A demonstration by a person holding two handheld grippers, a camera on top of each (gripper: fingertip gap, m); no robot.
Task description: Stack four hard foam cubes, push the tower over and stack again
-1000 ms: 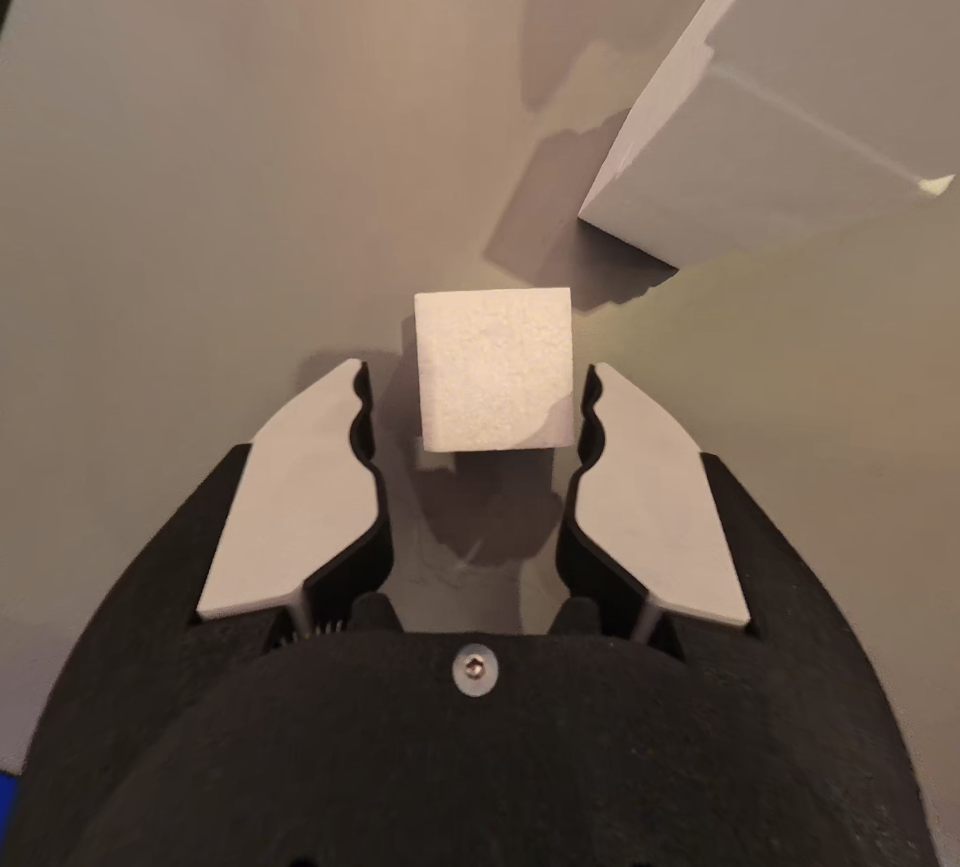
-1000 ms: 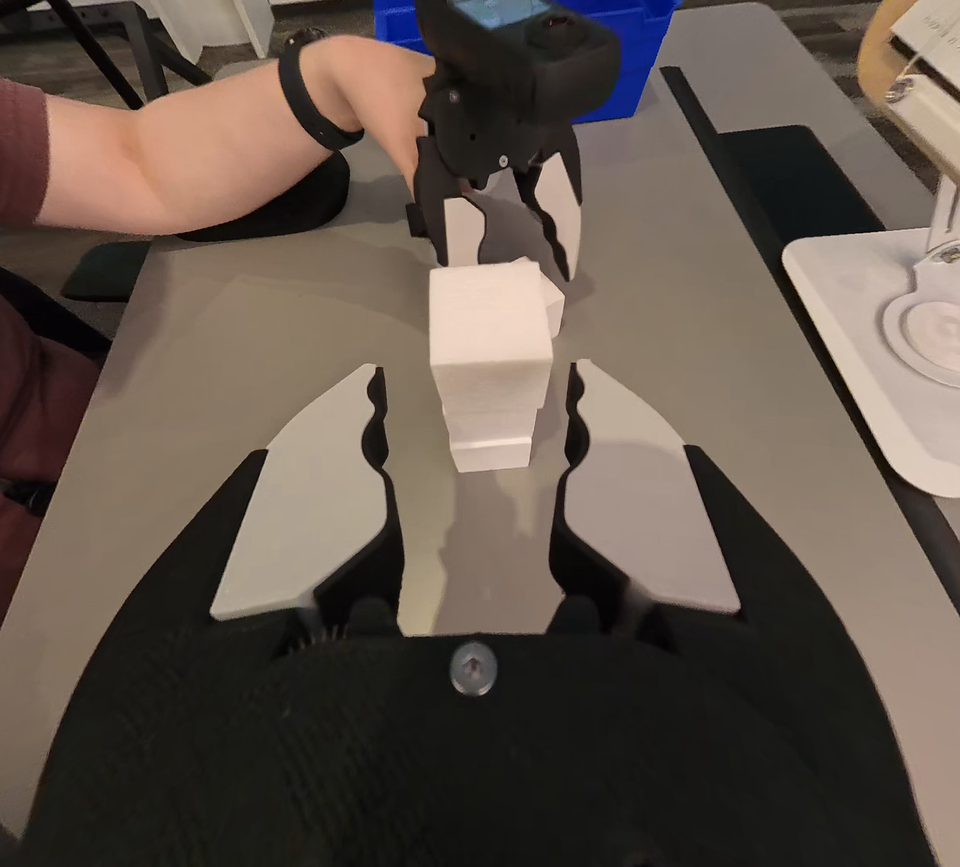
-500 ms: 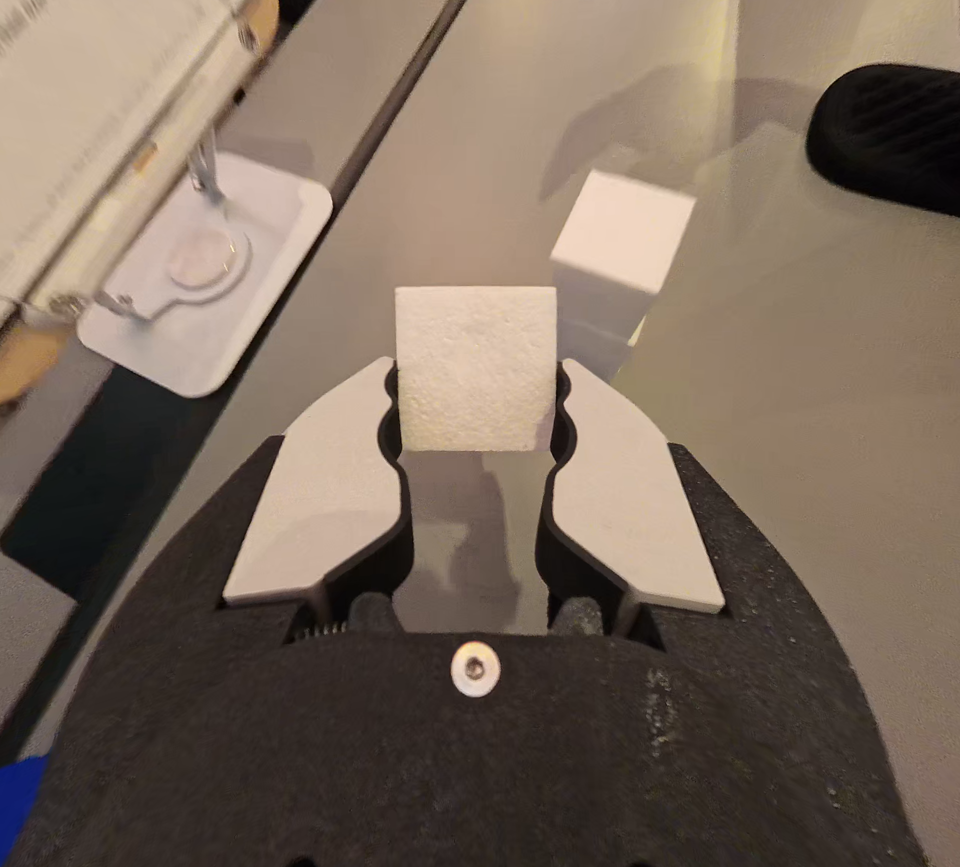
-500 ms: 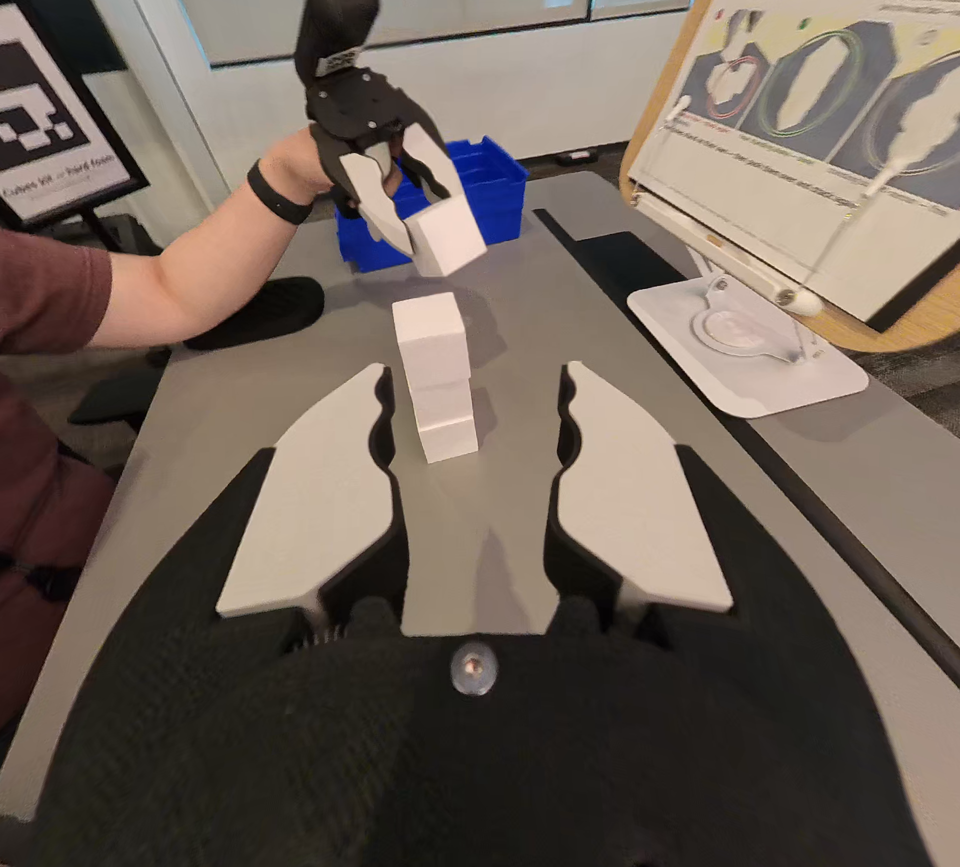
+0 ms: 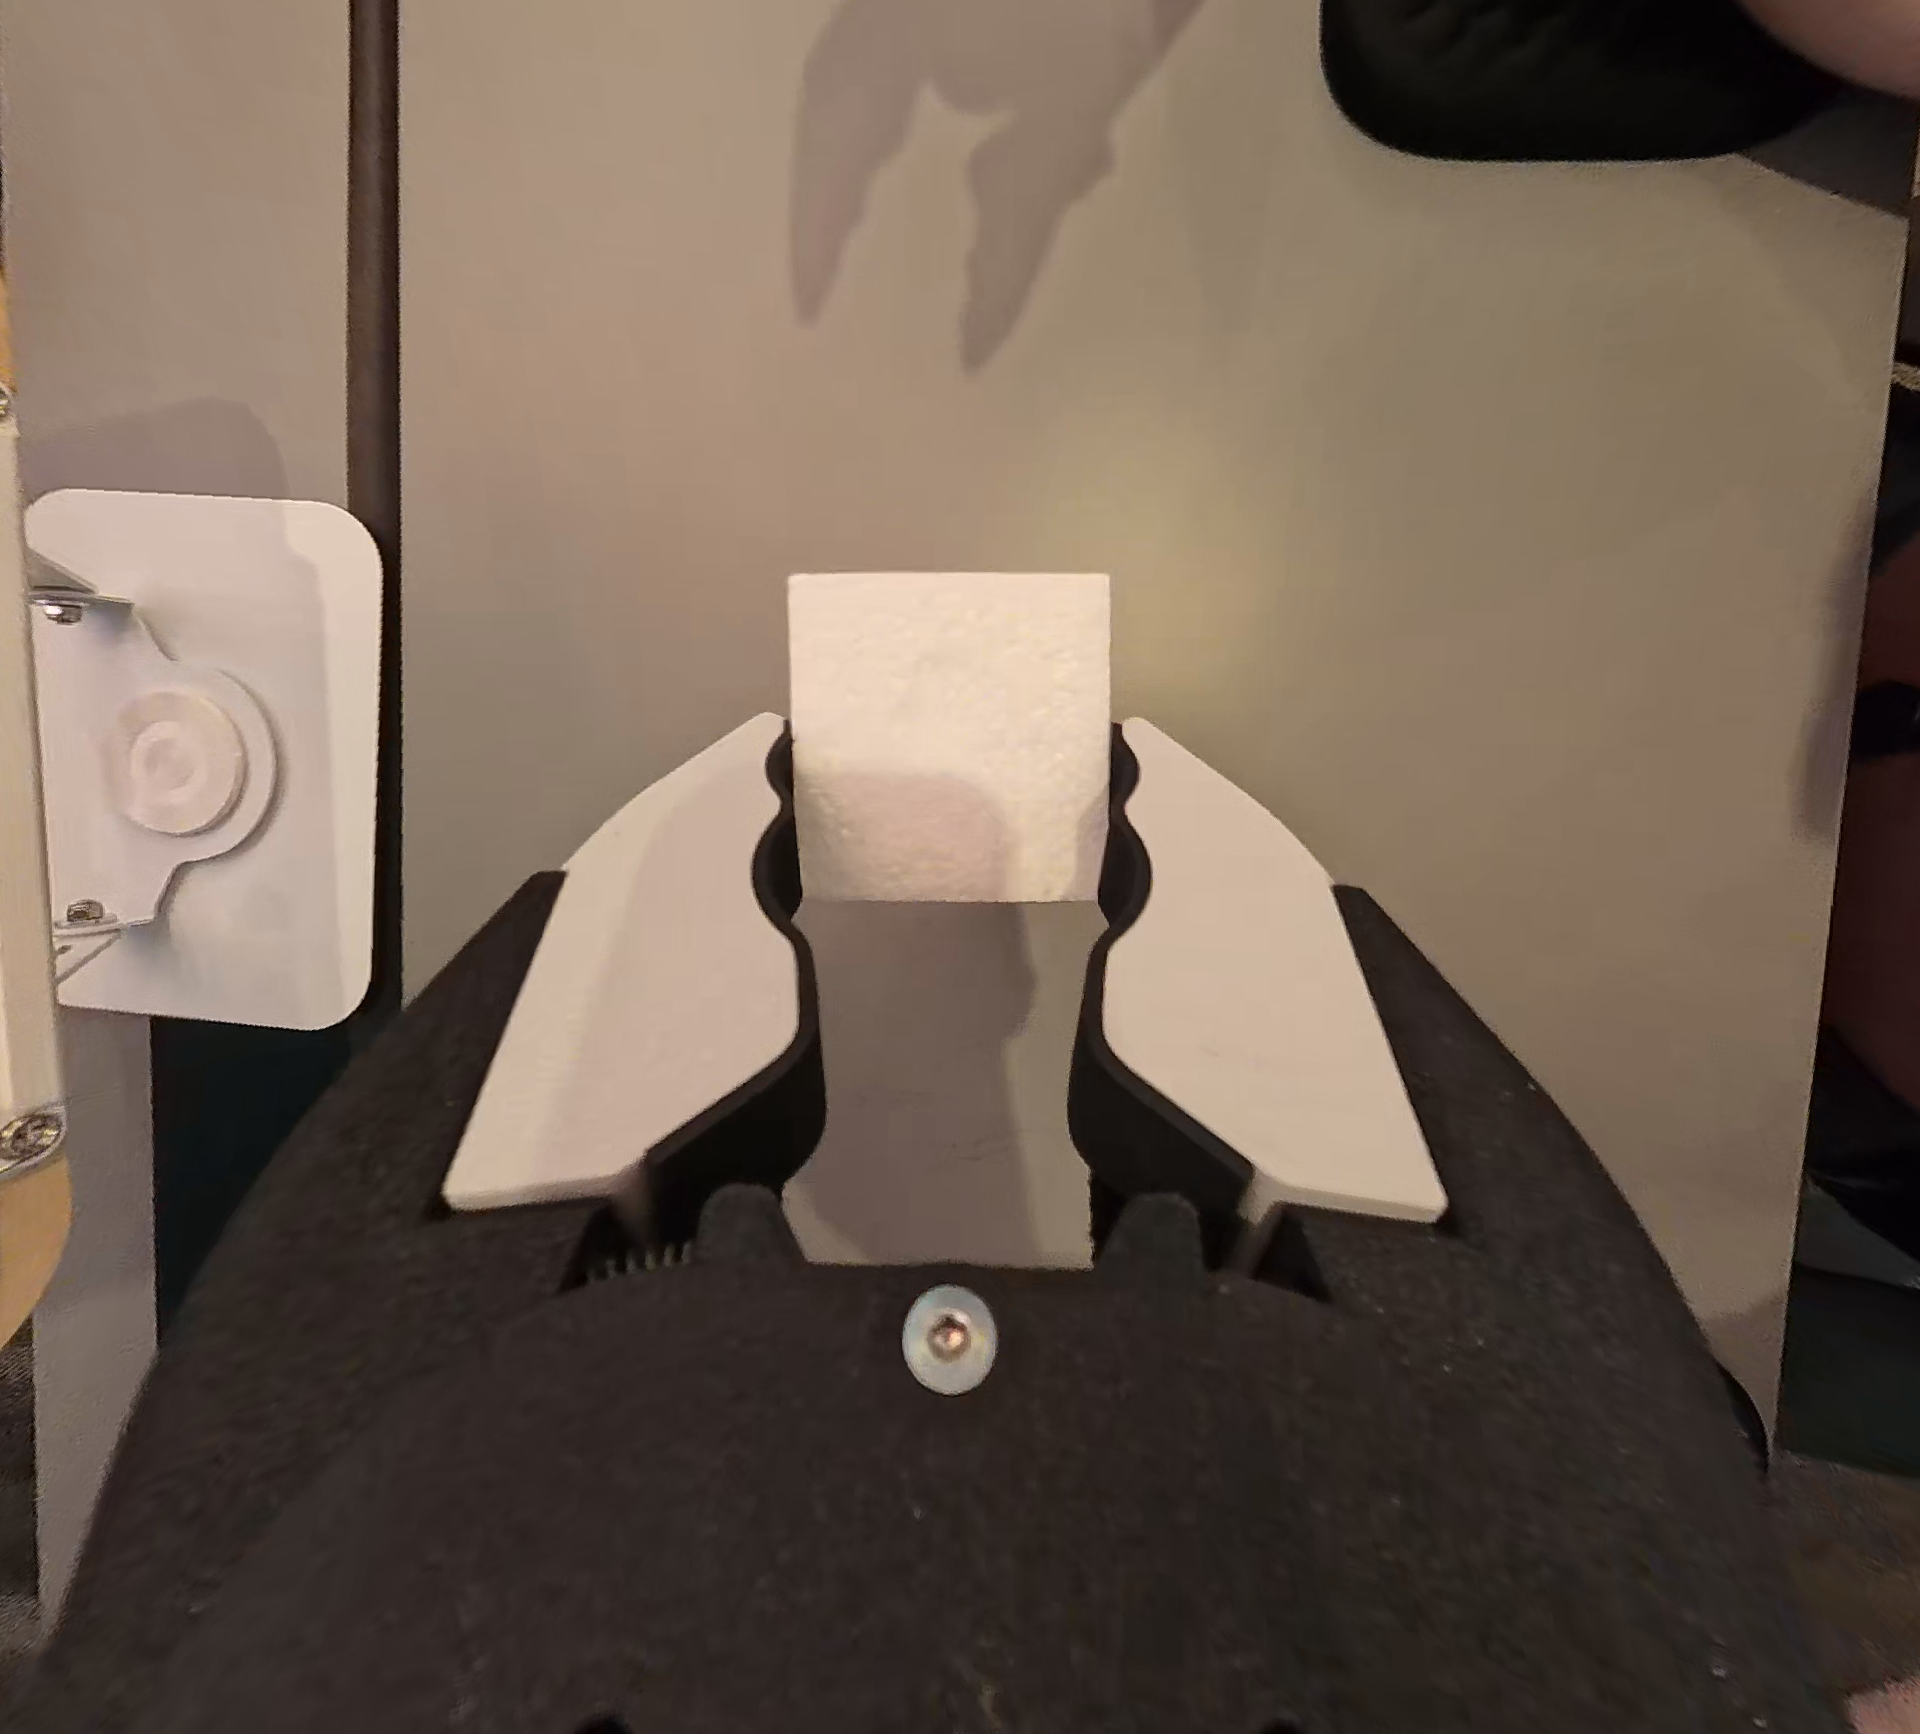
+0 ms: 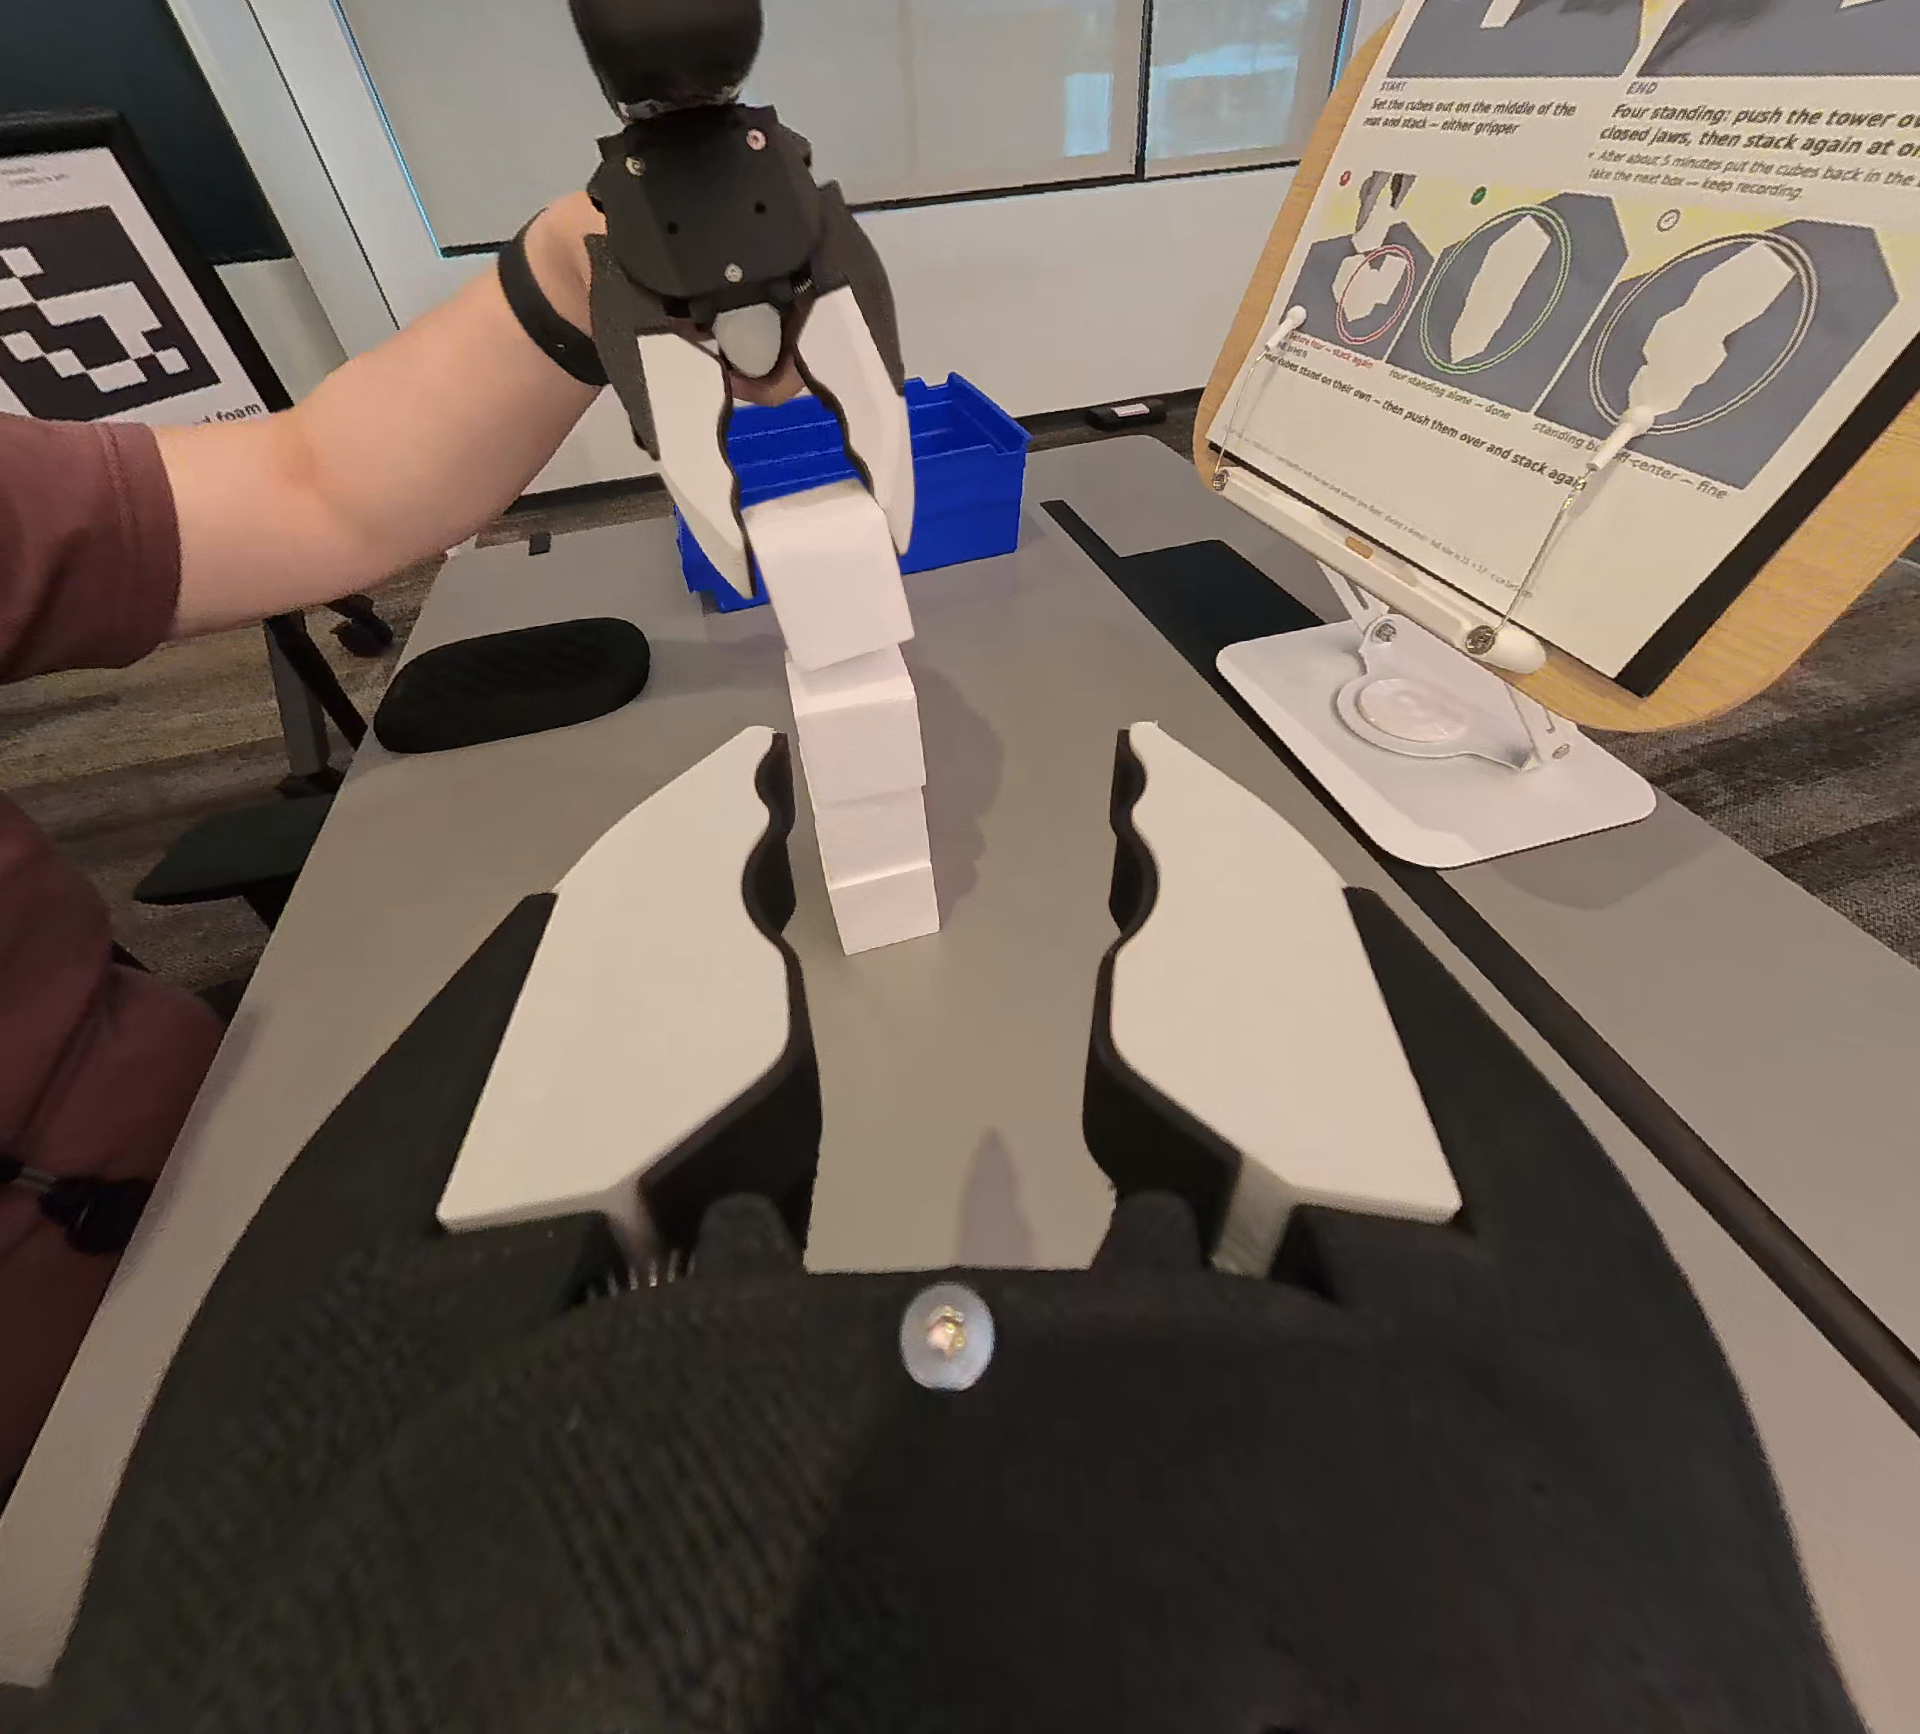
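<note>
Above the three-cube stack [image 6: 868, 801] on the grey table [image 6: 1091, 1009], the left gripper [image 6: 816, 531] pinches the fourth cube [image 5: 948, 739] by opposite faces, leaving its underside clear for seating. Right gripper [image 6: 951, 837] waits spread, empty, just before the stack.

white foam cubes [image 6: 857, 754] on a grey table [image 6: 1195, 874], blue bin [image 6: 966, 463] behind (black-and-white checkered sign [image 6: 78, 313]).

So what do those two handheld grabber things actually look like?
Each gripper, left and right, has a rough black body, two pale grey fingers with wavy black inner edges, and a silver screw. The left has a bulbous black top. The person wears a maroon sleeve and a black wristband.
</note>
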